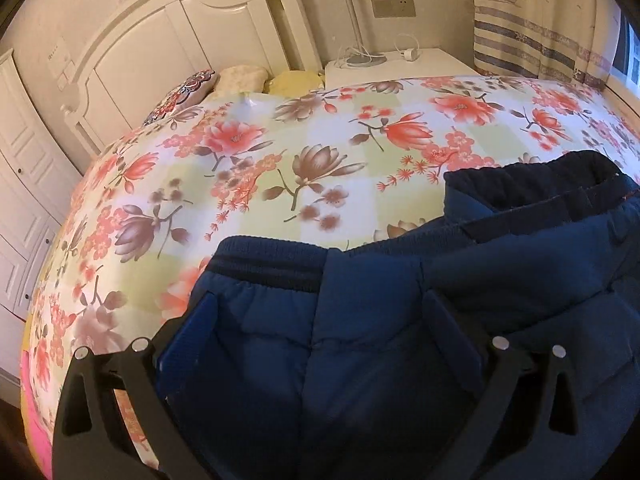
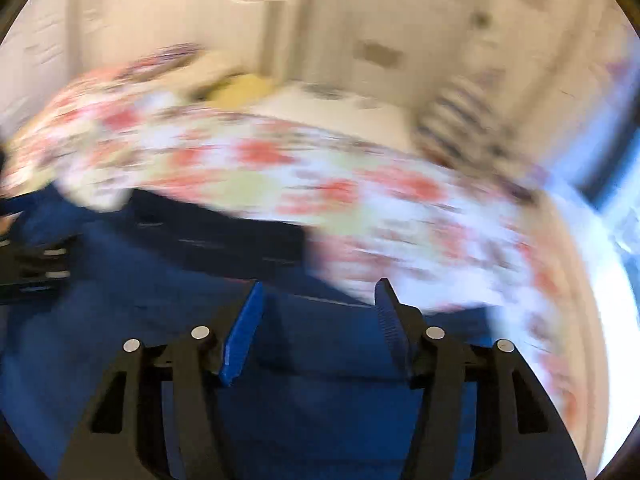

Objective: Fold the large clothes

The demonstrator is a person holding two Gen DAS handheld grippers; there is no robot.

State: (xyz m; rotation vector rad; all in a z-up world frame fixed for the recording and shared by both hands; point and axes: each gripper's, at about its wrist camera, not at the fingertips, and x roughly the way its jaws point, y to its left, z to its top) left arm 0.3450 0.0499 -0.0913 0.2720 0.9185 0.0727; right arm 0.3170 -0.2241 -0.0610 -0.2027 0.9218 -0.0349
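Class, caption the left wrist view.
Open left gripper over navy jacket on floral bed.

This was a home bedroom: a bed (image 1: 280, 152) under a floral cover ran up to a white panelled headboard (image 1: 168, 48), pillows (image 1: 244, 78) piled against it. A white nightstand (image 1: 400, 66) stood beside it, a patterned curtain (image 1: 532, 28) hung at right, and white wardrobe doors (image 1: 20, 184) lined the left.

Your right wrist view is smeared by motion: the bed (image 2: 360, 200) and wall show no detail. In your left view the jacket (image 1: 400, 340) runs off the bottom and right edges, hiding the bed beneath it.
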